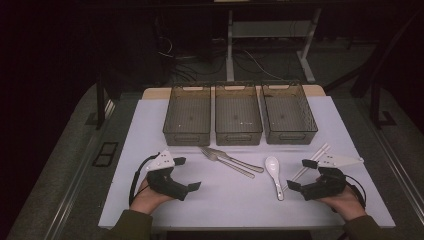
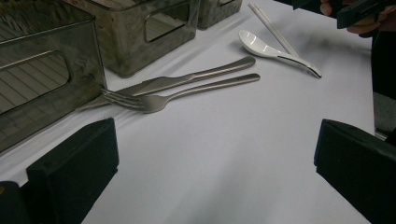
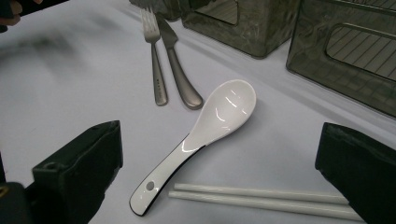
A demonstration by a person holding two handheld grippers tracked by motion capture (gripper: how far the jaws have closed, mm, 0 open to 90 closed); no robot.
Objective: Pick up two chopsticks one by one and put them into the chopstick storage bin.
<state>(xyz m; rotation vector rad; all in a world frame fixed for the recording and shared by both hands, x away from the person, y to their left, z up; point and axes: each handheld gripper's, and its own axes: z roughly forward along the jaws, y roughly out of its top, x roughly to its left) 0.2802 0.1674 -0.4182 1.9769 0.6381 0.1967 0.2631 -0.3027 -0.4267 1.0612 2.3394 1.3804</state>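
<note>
Both hands are resting low at the near edge of the table [image 1: 150, 210], and nothing is being gripped yet, so this looks like the opening of a cutlery sort into the three bins [image 1: 238, 131]. The left gripper [image 1: 188, 173] is standing with jaws spread wide and bare cloth between them, and it is facing the fork [image 2: 154, 100] and knife [image 2: 187, 79]. The right gripper [image 1: 299, 173] is likewise released, jaws wide, looking straight at the spoon [image 3: 205, 133].

The spoon is lying mid-table, just beside the chopsticks [image 3: 261, 198], its long axis running near to far, its bowl pointing toward the bins and its handle toward the person. The next move is probably calling for the right gripper to be dropping over that handle and closing across its narrow width.
</note>
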